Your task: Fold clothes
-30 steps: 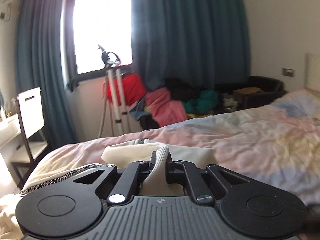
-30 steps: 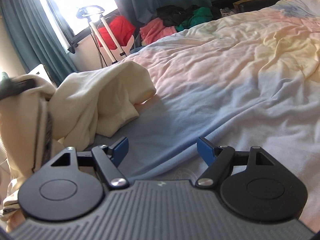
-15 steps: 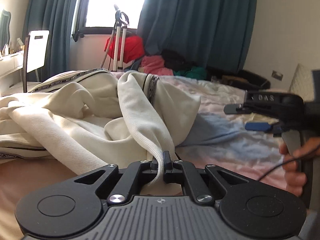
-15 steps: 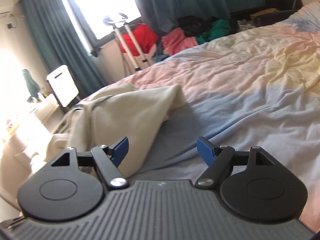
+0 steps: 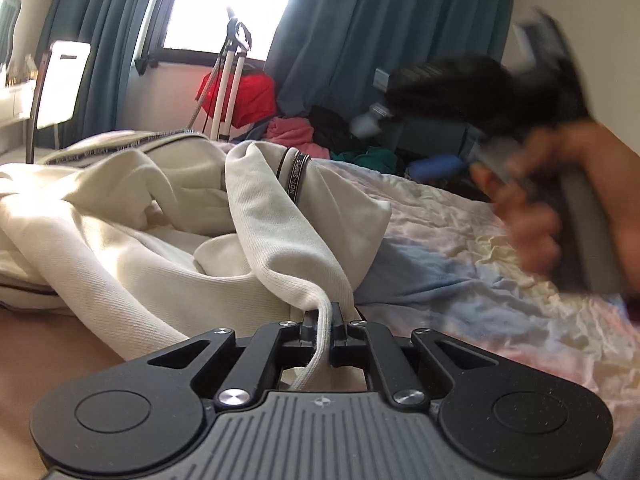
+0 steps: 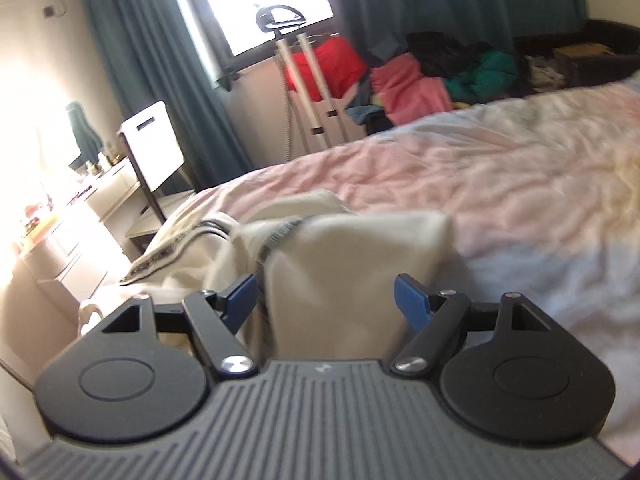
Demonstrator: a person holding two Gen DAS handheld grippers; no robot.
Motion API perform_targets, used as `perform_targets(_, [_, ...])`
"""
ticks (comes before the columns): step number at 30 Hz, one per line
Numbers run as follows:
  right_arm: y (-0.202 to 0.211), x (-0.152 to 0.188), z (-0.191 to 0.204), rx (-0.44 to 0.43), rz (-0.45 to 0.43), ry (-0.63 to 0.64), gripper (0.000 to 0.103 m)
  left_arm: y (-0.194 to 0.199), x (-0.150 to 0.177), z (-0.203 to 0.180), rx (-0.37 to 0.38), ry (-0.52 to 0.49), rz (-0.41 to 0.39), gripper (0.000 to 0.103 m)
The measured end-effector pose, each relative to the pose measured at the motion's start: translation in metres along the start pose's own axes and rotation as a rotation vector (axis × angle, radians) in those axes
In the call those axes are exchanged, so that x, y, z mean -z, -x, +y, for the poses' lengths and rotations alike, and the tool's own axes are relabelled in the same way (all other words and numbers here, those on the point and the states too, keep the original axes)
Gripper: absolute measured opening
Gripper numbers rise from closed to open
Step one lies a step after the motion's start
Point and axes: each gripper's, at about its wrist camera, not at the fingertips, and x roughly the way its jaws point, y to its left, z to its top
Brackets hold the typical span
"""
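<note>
A cream garment (image 5: 168,232) with a black lettered band lies crumpled on the bed. My left gripper (image 5: 325,316) is shut on a ribbed edge of it, low over the bed. In the right wrist view the same cream garment (image 6: 352,264) lies just ahead. My right gripper (image 6: 325,296) is open, its blue pads on either side of a fold, above the cloth. The right gripper also shows blurred in the left wrist view (image 5: 460,120), held by a hand at the right.
The bed (image 6: 500,184) has a rumpled pink, yellow and blue cover. A white tripod stand (image 6: 308,92) and a pile of clothes (image 6: 408,80) stand by the window. A white chair (image 6: 154,148) and a desk stand to the left.
My right gripper has swung left and come over the cream garment, still open. My left gripper keeps its hold on the ribbed edge, with the garment now lying spread on the bed.
</note>
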Motion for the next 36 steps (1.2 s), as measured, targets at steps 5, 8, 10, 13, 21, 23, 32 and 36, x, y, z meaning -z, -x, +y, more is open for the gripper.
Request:
perform_targets(5, [-0.094, -0.045, 0.054, 0.034, 0.09, 0.063, 0.071, -0.013, 0.001, 0.014, 0.034, 0.038, 0.036, 0.005])
perform_targets(8, [-0.14, -0.057, 0.069, 0.065, 0.126, 0.066, 0.07, -0.019, 0.0, 0.035, 0.094, 0.13, 0.044, 0.005])
perform_targets(10, [-0.17, -0.059, 0.074, 0.098, 0.159, 0.046, 0.07, -0.026, 0.0, 0.044, 0.12, 0.155, 0.054, 0.005])
perform_targets(13, [-0.207, -0.052, 0.076, 0.201, 0.225, 0.075, 0.056, -0.033, 0.001, 0.049, 0.144, 0.15, 0.058, 0.005])
perform_targets(21, [-0.163, -0.065, 0.037, 0.261, 0.075, -0.018, 0.007, -0.035, -0.002, 0.053, 0.18, 0.16, 0.036, 0.005])
perform_targets(23, [-0.128, -0.077, 0.021, 0.265, -0.013, -0.042, 0.007, -0.033, -0.004, 0.056, 0.182, 0.195, 0.045, 0.004])
perform_targets(32, [0.043, -0.045, -0.116, 0.439, -0.292, -0.35, 0.007, 0.005, -0.018, 0.024, 0.168, 0.07, -0.063, 0.004])
perform_targets(36, [0.081, 0.014, -0.19, 0.426, -0.205, -0.605, 0.007, 0.009, -0.009, 0.006, 0.102, -0.013, -0.049, 0.005])
